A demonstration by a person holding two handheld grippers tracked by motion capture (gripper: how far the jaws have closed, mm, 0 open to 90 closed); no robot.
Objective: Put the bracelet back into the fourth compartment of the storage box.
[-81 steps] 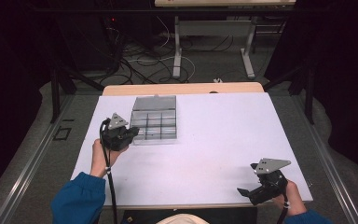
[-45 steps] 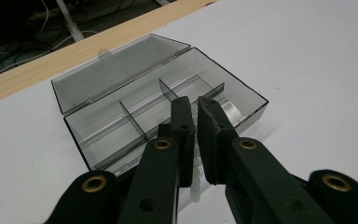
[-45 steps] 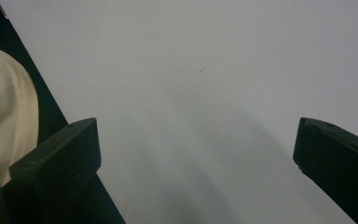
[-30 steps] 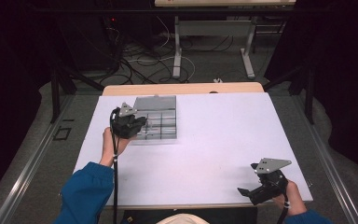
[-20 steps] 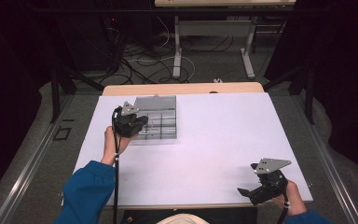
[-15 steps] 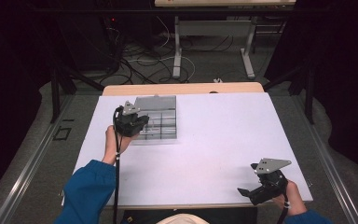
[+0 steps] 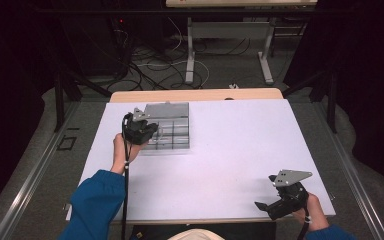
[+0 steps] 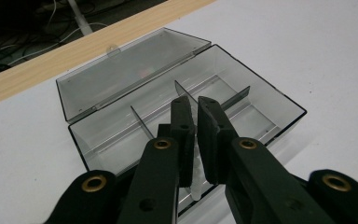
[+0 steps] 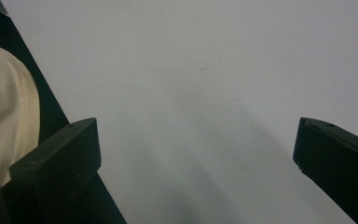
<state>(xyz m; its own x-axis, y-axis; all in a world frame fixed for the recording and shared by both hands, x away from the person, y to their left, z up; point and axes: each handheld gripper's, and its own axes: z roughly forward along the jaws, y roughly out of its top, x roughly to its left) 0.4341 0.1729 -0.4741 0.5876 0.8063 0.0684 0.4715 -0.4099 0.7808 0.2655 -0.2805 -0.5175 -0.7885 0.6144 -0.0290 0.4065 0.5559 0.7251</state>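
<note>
A clear grey plastic compartment box lies at the back left of the white table, its lid swung back flat. My left gripper hovers over the box's left part and points into a middle compartment. Its jaws are almost together, and a small white ribbed piece shows pinched in the narrow gap between them. My right gripper rests low at the table's front right corner, jaws wide apart over bare white surface with nothing between them.
Thin dividers split the box into several compartments. A wooden strip runs along the table's far edge, and cables and table legs lie on the floor beyond it. A pale cloth shows at the left of the right gripper view.
My left gripper has gone from the table just left of the box up and forward over the box, and has held there for the last second. The right gripper has kept still.
</note>
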